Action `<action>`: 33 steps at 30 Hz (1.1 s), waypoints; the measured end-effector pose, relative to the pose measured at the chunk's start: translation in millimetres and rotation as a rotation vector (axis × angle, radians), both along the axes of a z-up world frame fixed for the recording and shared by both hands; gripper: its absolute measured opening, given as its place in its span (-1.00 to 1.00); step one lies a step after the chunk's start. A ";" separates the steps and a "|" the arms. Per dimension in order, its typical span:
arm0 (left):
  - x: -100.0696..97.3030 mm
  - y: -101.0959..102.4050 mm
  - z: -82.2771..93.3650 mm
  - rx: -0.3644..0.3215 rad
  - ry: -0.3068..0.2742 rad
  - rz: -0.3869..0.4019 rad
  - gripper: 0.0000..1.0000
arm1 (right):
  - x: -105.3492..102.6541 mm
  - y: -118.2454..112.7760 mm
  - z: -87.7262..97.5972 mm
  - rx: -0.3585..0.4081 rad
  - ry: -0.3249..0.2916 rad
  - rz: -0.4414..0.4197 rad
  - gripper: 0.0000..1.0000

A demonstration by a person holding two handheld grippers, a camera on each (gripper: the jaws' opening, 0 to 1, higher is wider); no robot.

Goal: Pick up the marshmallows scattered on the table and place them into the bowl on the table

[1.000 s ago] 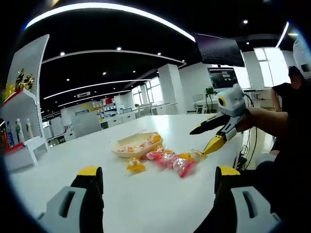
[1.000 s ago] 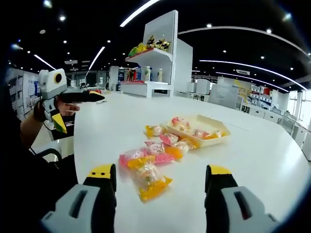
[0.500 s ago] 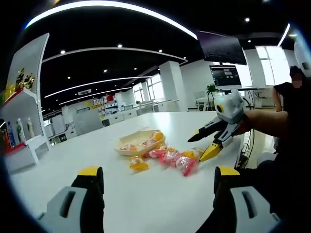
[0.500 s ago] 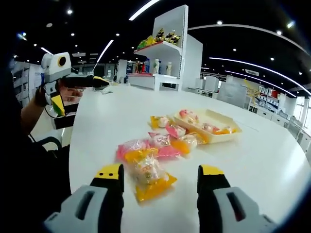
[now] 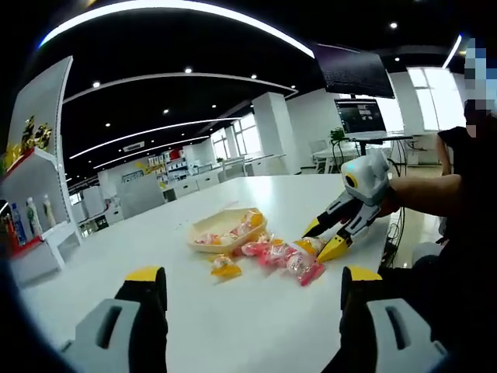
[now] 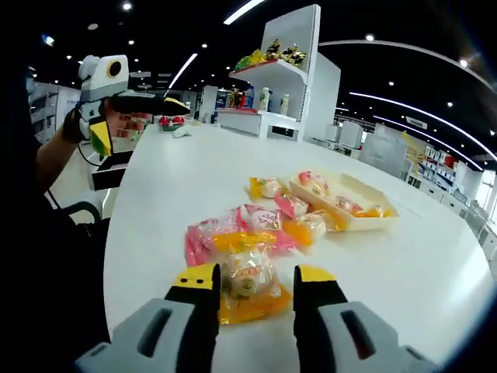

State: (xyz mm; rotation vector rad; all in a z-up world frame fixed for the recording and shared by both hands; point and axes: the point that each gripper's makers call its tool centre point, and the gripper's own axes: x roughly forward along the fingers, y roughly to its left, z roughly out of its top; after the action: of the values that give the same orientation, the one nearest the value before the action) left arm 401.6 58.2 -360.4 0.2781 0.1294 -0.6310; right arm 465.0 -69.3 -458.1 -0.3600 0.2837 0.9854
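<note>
Several wrapped marshmallows (image 5: 272, 252) in pink and yellow wrappers lie in a heap on the white table (image 5: 233, 311), beside a shallow cream bowl (image 5: 225, 244) that holds a few more. My left gripper (image 5: 252, 284) hovers wide open over bare table, short of the heap. My right gripper (image 6: 252, 276) is low at the heap, its jaws narrowed on either side of a yellow-wrapped marshmallow (image 6: 248, 281) that rests on the table. The right gripper (image 5: 317, 242) also reaches in from the right. The bowl (image 6: 342, 225) sits behind the heap. The left gripper (image 6: 140, 123) is raised at far left.
A white shelf unit (image 6: 291, 85) with bottles and goods stands beyond the table; it is also at the left (image 5: 31, 179). A person's arm (image 5: 435, 194) holds the right gripper. The table's near edge (image 6: 112, 256) curves close to the heap. A monitor (image 5: 357, 116) hangs behind.
My right gripper has come down and forward to the heap, and its jaws have narrowed around the yellow-wrapped marshmallow. The left gripper has stayed open and nearly still.
</note>
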 end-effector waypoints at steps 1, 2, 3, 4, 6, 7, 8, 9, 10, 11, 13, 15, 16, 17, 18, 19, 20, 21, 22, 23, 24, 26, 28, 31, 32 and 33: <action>-0.8 -0.6 1.4 -0.002 -0.006 -0.002 0.84 | 0.3 -0.2 -0.2 0.000 -0.004 -0.002 -0.42; -1.1 -0.7 1.8 -0.003 -0.008 -0.003 0.84 | 1.2 -0.6 -0.1 0.003 -0.009 -0.007 -0.43; -1.7 -1.0 2.9 -0.008 -0.012 -0.004 0.84 | 1.8 -1.2 -0.3 0.009 -0.009 -0.013 -0.43; -2.3 -1.2 3.0 -0.013 -0.011 -0.006 0.84 | 1.9 -1.8 -0.5 0.014 -0.008 -0.017 -0.43; -3.4 -1.1 2.1 -0.019 -0.008 -0.007 0.83 | 1.1 -3.0 -0.7 0.022 -0.014 -0.022 -0.44; -3.8 -0.7 1.1 -0.019 -0.007 -0.005 0.83 | 0.4 -3.5 -0.8 0.028 -0.016 -0.023 -0.44; -4.2 -0.2 -0.2 -0.017 -0.006 -0.004 0.83 | 0.2 -4.0 -0.6 0.033 -0.016 -0.025 -0.45; -4.5 0.3 -1.5 -0.014 -0.006 -0.002 0.83 | -0.3 -4.6 -0.7 0.042 -0.009 -0.029 -0.46; -4.8 0.7 -2.8 -0.011 -0.004 -0.001 0.83 | -0.5 -5.1 -0.7 0.047 -0.008 -0.033 -0.46; -5.0 1.1 -4.0 -0.010 -0.002 0.001 0.83 | -0.5 -5.3 -0.8 0.049 -0.007 -0.035 -0.47; -5.9 1.1 -6.1 -0.009 0.000 0.002 0.82 | -0.6 -5.9 -1.0 0.054 -0.005 -0.041 -0.48; -6.6 0.7 -7.3 -0.007 0.001 0.002 0.82 | 0.4 -6.8 -1.1 0.056 -0.004 -0.049 -0.51; -7.0 0.5 -7.9 -0.006 0.002 0.002 0.82 | 0.6 -6.9 -1.2 0.059 -0.002 -0.053 -0.53; -7.6 0.4 -8.2 -0.004 0.001 0.002 0.82 | 0.7 -7.1 -1.3 0.062 -0.001 -0.056 -0.55; -8.0 0.2 -8.4 -0.002 -0.001 0.001 0.82 | 0.7 -7.2 -1.3 0.063 -0.002 -0.059 -0.56; -8.1 0.3 -8.4 -0.001 -0.003 0.002 0.82 | 0.5 -7.2 -1.4 0.064 -0.003 -0.060 -0.58; -8.2 0.6 -8.7 0.001 -0.004 0.002 0.82 | 0.2 -7.0 -1.1 0.064 -0.006 -0.059 -0.59; -8.3 0.8 -9.0 0.003 -0.005 0.002 0.82 | 0.3 -7.1 -0.7 0.063 -0.008 -0.061 -0.60; -8.2 0.9 -9.5 0.005 -0.007 0.002 0.82 | 0.4 -7.2 -0.5 0.063 -0.011 -0.062 -0.61; -8.1 1.0 -10.3 0.008 -0.008 0.002 0.82 | 0.4 -7.1 -0.5 0.062 -0.013 -0.063 -0.62; -7.9 1.1 -11.4 0.010 -0.008 0.003 0.81 | 0.1 -7.2 -0.3 0.062 -0.014 -0.065 -0.62; -7.2 1.2 -14.1 0.013 -0.006 0.004 0.81 | 0.3 -7.4 -0.3 0.063 -0.014 -0.071 -0.64; -7.0 0.6 -17.1 0.011 0.001 0.002 0.81 | -0.4 -7.2 -0.1 0.058 -0.026 -0.072 -0.66; -6.7 -0.4 -19.7 0.013 0.003 0.001 0.81 | -0.4 -7.6 -0.1 0.058 -0.033 -0.077 -0.67; -6.5 -0.6 -20.3 0.014 0.004 0.000 0.81 | -0.6 -7.6 0.2 0.060 -0.032 -0.079 -0.67; -6.3 -0.7 -20.7 0.014 0.004 0.000 0.81 | -0.6 -7.6 0.3 0.063 -0.030 -0.082 -0.67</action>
State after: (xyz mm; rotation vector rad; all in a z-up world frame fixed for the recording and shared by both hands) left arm 395.3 57.5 -381.2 0.2903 0.1381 -0.6309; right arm 464.4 -76.9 -457.9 -0.3035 0.2377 0.9060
